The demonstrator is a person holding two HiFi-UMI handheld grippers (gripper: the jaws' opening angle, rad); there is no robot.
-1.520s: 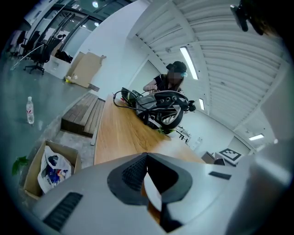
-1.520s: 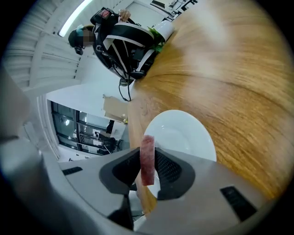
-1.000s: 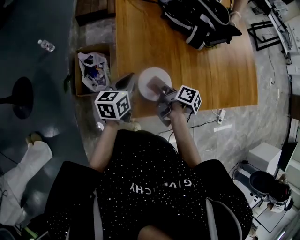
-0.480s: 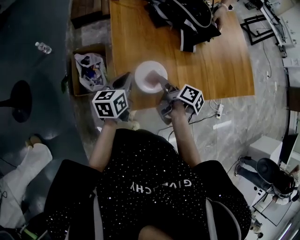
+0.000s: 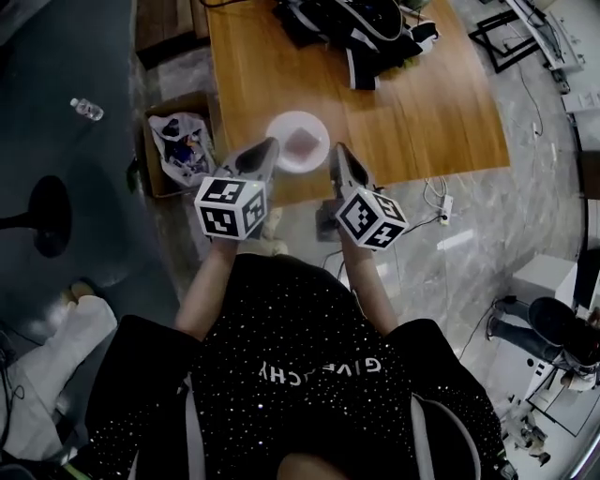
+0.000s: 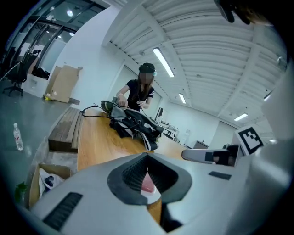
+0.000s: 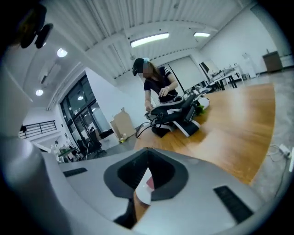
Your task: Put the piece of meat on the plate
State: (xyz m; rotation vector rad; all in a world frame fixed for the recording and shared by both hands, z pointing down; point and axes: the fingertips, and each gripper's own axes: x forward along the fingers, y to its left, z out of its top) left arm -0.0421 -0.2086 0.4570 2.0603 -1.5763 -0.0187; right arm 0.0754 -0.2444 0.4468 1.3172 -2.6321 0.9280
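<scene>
Jaws of the left gripper point(image 6: 147, 157) are being held clenched, tips together, with nothing between them. Jaws of the right gripper point(image 7: 147, 151) are being clenched shut too, and they are empty. Neither gripper is grasping anything.

Piece of meat point(image 5: 302, 142) is being carried by the plate point(image 5: 281, 127). It is lying at about the plate's middle and is being touched by neither gripper. In both gripper views the plate and the pink meat are being seen through the notch behind the closed tips, below and beyond them.

Plate is being supported by the wooden counter point(image 5: 422, 112), close to the edge nearest the person. In the head view the grippers are being held one on each side of the plate, angled in toward it. The left tip is overlapping the plate's left rim in the picture, and the right tip is just beside the right rim.

Black bag point(image 5: 361, 28) at the far end of the counter is being handled by another person point(image 6: 140, 94). Cardboard box point(image 5: 164, 108), with a plastic bag point(image 5: 183, 141) inside, is being seen on the floor left of the counter. Water bottle point(image 5: 86, 109) is lying farther left, well apart.
</scene>
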